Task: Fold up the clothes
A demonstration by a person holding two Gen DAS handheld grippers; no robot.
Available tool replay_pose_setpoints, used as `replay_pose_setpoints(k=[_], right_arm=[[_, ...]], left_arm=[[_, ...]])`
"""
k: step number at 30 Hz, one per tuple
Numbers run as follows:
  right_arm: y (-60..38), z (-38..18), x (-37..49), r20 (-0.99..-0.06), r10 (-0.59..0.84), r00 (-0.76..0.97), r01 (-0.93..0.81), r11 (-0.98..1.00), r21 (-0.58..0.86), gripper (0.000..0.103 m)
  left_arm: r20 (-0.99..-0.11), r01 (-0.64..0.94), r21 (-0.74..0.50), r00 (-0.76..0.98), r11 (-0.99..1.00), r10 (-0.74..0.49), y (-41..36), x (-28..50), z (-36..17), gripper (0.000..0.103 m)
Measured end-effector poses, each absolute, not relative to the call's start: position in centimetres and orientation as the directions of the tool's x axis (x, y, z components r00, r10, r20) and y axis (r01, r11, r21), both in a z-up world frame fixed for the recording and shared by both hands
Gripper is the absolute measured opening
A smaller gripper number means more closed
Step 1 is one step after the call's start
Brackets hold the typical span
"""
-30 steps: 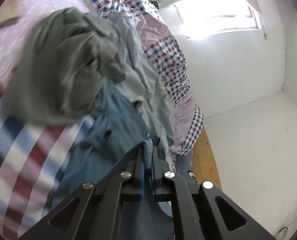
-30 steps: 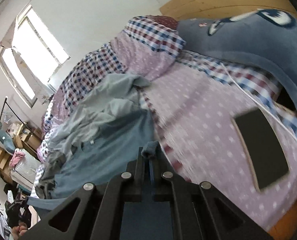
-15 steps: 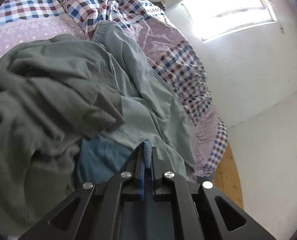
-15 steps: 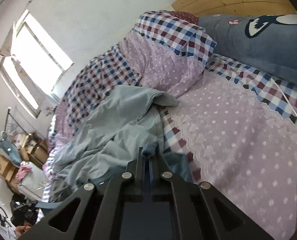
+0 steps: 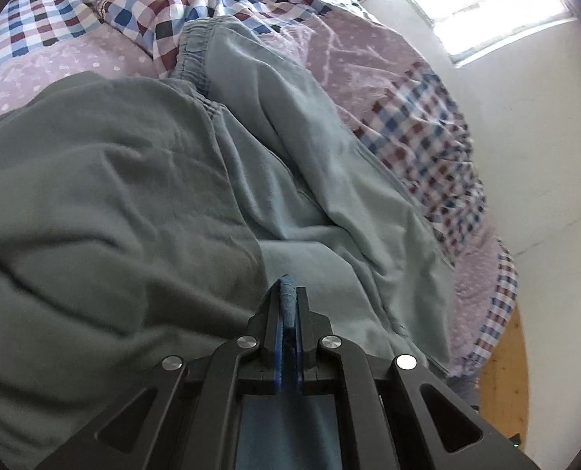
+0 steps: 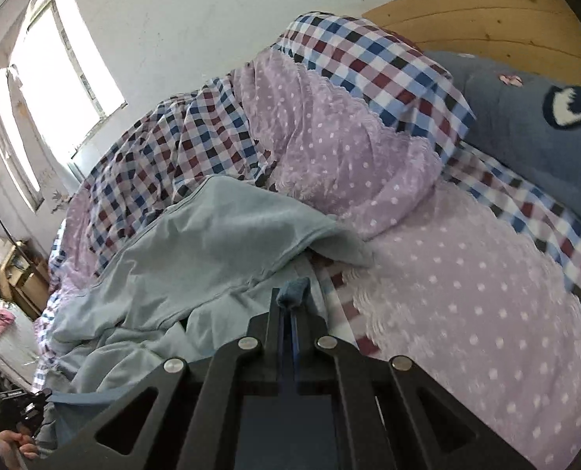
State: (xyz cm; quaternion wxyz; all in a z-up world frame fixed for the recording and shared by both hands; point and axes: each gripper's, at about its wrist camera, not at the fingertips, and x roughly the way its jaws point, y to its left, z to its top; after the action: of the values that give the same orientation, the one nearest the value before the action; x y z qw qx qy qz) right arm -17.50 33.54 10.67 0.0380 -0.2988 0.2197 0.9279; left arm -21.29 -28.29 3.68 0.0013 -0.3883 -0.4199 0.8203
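Both claws are clamped tight on cloth. In the left wrist view I see my left claw (image 5: 288,286) pinching a fold of dark blue garment (image 5: 289,301) edge-on between its jaws; the same blue cloth runs back under the claw body. In the right wrist view my right claw (image 6: 289,299) grips a small bunch of blue cloth (image 6: 293,293) that sticks out past the jaw tips. Whether both claws hold one and the same garment I cannot tell from these views.

The clothes lie on the bed. Ahead of the left claw sits a grey-green garment (image 5: 94,203), rumpled, filling the left half of that view. Just beside it on the right lies a pair of pale blue-grey trousers (image 5: 310,149), its elastic waistband (image 5: 194,55) at the far end, overlapping the grey-green piece along a crease.

From the right side the pale blue-grey cloth (image 6: 212,250) heaps up ahead and left of the claw, resting against the bunched quilt (image 6: 329,125), which is lilac with white dots and chequered panels. The dotted bedspread (image 6: 486,293) lies flat to the right. A blue pillow (image 6: 533,125) leans against the wooden headboard (image 6: 486,15). A window (image 6: 55,78) glares at far left
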Motion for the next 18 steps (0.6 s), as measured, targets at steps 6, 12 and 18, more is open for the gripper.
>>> replay_pose_setpoints(k=[6, 12, 18], right_arm=[[32.3, 7.1, -21.6, -0.696, -0.013, -0.718, -0.238, -0.935, 0.263, 0.003], [33.9, 7.5, -18.7, -0.696, -0.022, -0.718, -0.243, -0.929, 0.279, 0.065], [37.0, 11.3, -8.7, -0.606, -0.076, -0.792, -0.227, -0.885, 0.407, 0.084]], left_arm=[[-0.667, 0.355, -0.66, -0.683, -0.662, 0.299, -28.2, -23.6, 2.2, 0.003], [-0.681, 0.327, -0.638, -0.663, -0.697, 0.311, -28.4, -23.7, 2.1, 0.031], [-0.454, 0.184, -0.805, -0.803, -0.564, 0.386, -32.2, -16.5, 7.2, 0.082]])
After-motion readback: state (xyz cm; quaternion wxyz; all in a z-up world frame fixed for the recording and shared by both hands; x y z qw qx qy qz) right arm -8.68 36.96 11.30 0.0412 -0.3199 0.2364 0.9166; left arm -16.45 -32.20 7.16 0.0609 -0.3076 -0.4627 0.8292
